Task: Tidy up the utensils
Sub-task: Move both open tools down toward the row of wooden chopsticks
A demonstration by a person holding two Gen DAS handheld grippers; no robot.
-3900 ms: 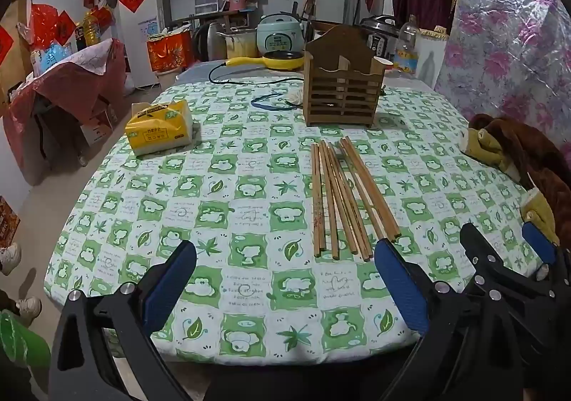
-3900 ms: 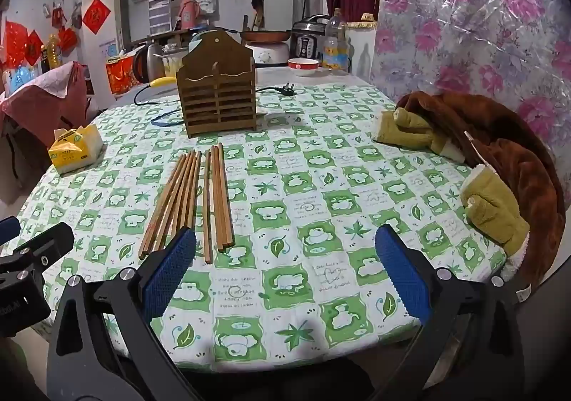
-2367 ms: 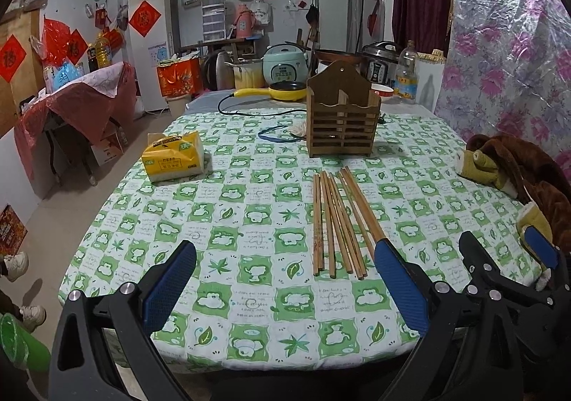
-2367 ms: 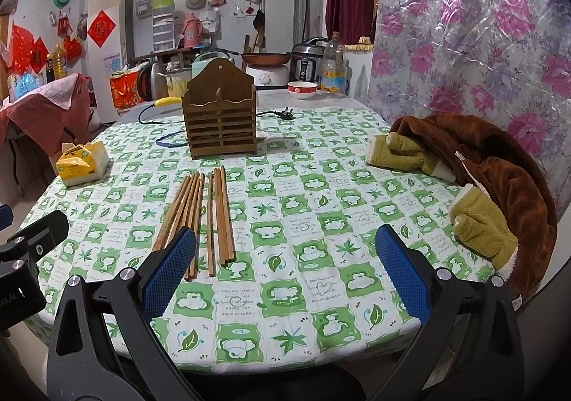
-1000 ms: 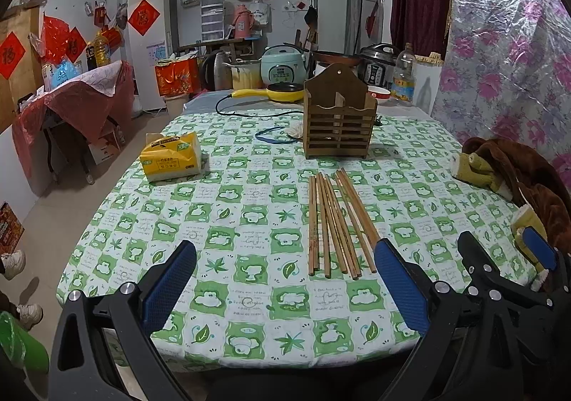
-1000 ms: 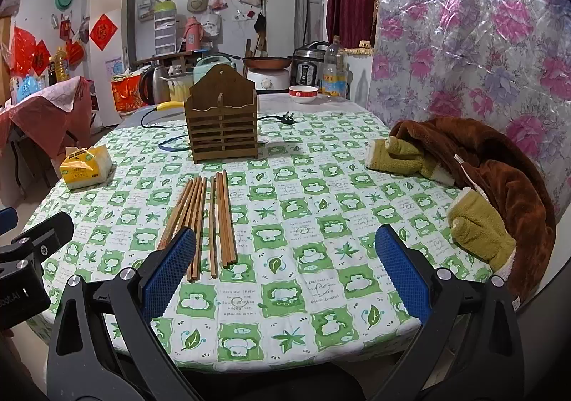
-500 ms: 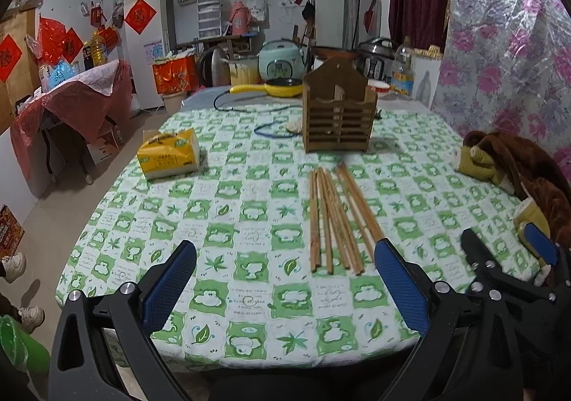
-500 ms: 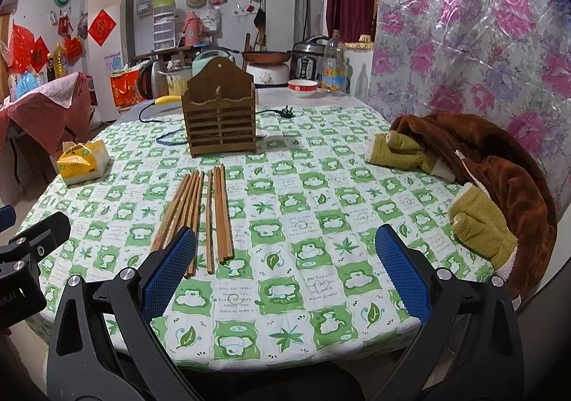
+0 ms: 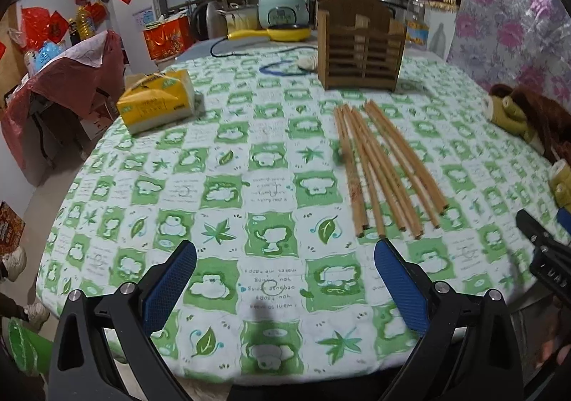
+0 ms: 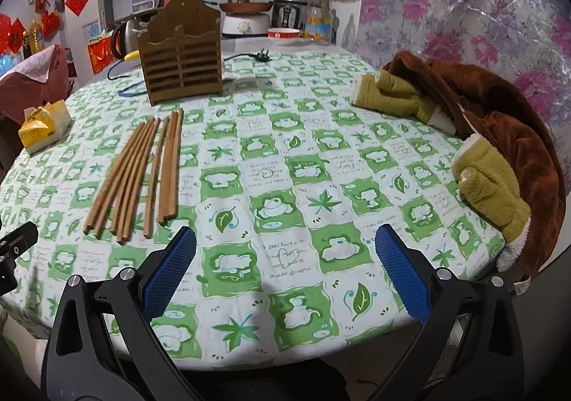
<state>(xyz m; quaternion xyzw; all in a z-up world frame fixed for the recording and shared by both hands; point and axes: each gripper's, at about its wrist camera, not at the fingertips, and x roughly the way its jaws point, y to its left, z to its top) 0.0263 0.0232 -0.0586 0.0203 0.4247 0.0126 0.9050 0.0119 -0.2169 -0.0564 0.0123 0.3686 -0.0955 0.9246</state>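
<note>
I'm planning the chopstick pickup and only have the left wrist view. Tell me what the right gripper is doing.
Observer: The right gripper has its jaws wide open and holds nothing, above the near table edge.
Operator: Report what lies right of the holder.
Observer: A black plug lies on the tablecloth, just right of and behind the wooden holder.
Operator: Check the coat against the chopsticks.
Observer: The brown coat lies along the table's right side with both olive cuffs on the cloth, well apart from the chopsticks.
</note>
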